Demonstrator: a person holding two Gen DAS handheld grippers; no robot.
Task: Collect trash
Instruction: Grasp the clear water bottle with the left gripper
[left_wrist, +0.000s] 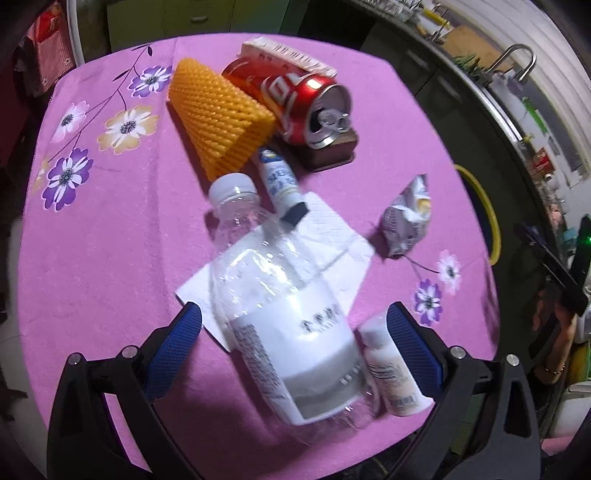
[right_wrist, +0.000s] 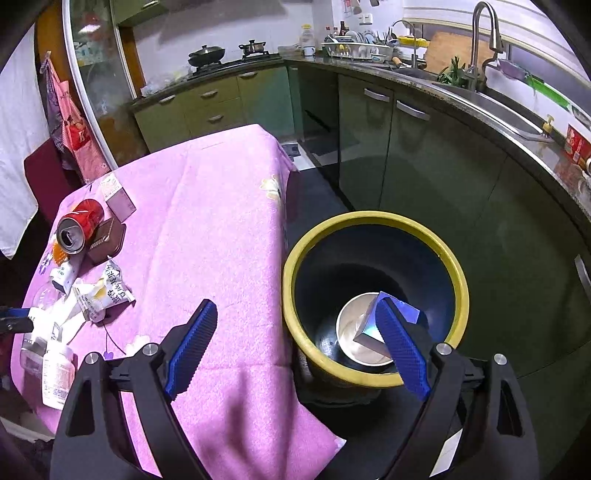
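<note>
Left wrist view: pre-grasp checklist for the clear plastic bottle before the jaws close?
1. Left gripper open: ok.
2. Clear plastic bottle with white label between the blue pads: ok.
3. Nothing else in the grasp: not ok, small white bottle lies against the right pad.
4. White paper napkin under the bottle may drag along: cannot tell.
5. Right gripper open, empty: ok.
6. Yellow-rimmed black bin beside the table, has room: ok.
</note>
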